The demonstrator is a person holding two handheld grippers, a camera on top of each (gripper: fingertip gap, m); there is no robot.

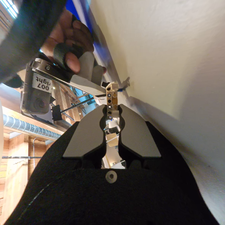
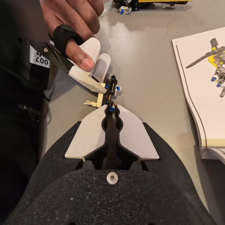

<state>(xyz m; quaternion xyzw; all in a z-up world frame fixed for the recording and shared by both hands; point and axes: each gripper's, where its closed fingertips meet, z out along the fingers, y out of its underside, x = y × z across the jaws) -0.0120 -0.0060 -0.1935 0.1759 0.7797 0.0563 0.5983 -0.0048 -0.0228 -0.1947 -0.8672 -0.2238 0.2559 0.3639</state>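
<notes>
Grey-padded left gripper (image 1: 112, 110) is clamped on the end of a small white, black and yellow plastic brick assembly with blue pins (image 1: 111, 99), held just above the grey table (image 2: 146, 75). Right gripper (image 2: 112, 107) is nearly closed, pinching a blue pin (image 2: 111, 109) at the assembly's near end. White instruction booklet (image 2: 197, 91) lies by the table's right edge.

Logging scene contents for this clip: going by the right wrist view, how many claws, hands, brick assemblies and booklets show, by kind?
Claws: 2, the right claw and the left claw
Hand: 1
Brick assembly: 1
Booklet: 1
Total: 5
</notes>
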